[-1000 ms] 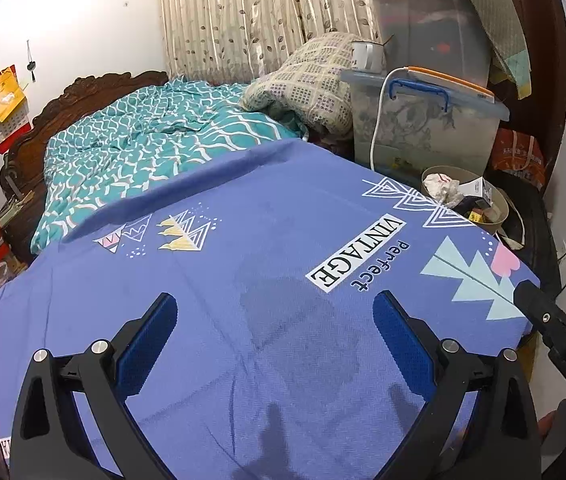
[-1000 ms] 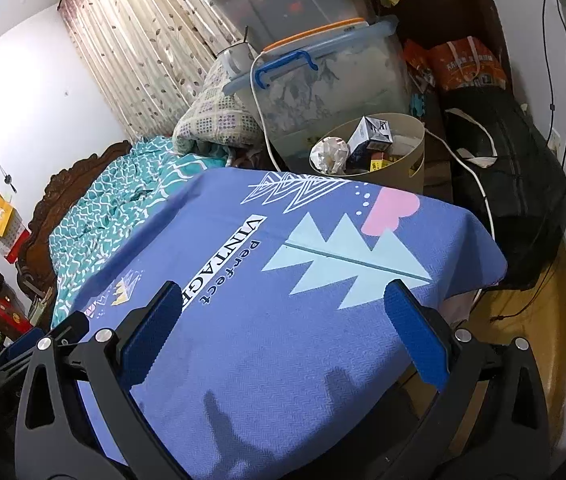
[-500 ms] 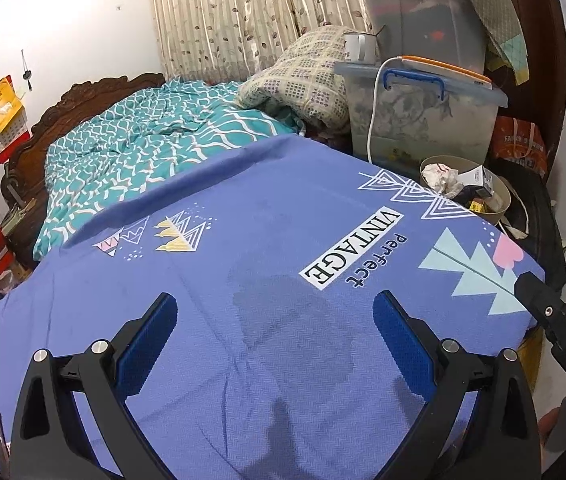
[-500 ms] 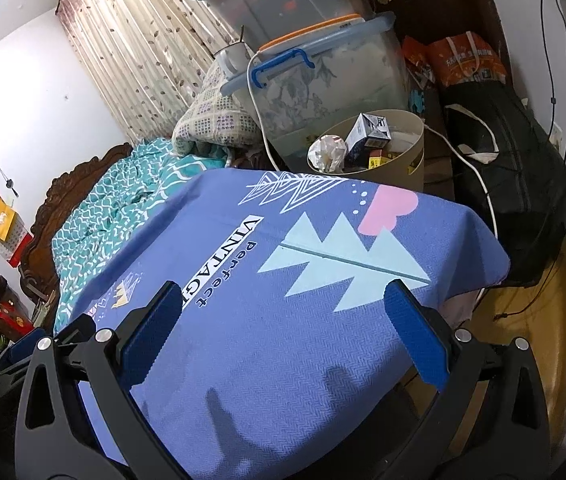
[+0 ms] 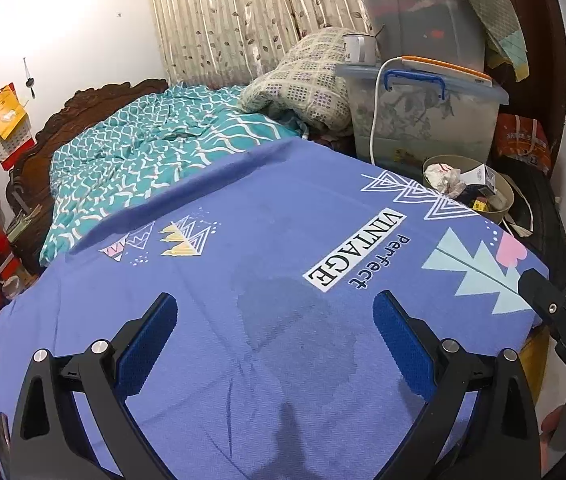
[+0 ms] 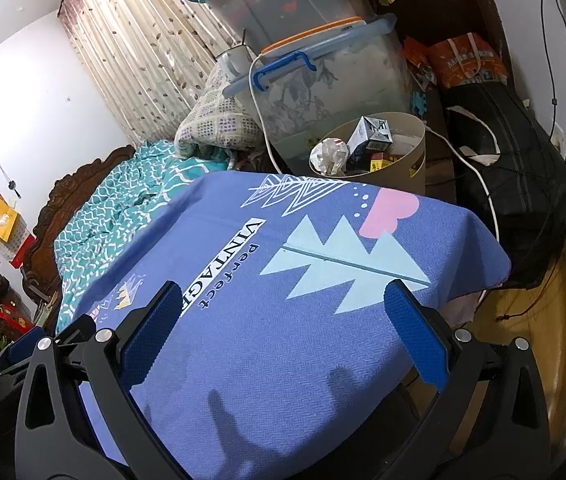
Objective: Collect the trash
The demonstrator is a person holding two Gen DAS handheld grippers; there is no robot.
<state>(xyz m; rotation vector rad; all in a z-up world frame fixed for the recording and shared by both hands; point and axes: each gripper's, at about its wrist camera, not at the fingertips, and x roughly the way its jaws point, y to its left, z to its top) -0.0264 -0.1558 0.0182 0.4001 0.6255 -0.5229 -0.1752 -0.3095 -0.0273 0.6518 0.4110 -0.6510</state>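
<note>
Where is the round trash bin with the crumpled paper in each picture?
Left wrist view: the trash bin sits at the right, just past the far corner of the blue cloth.
Right wrist view: the trash bin is above the centre, behind the cloth's far edge.
Shared landmark: the clear storage box with blue handle right behind it.

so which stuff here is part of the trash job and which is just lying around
Part of the job:
- round bin beyond the table's far edge
- crumpled paper and small carton already in it
- left gripper and right gripper, both open and holding nothing

Just lying about:
- blue tablecloth
- storage boxes
- teal bedding
- black bag
</note>
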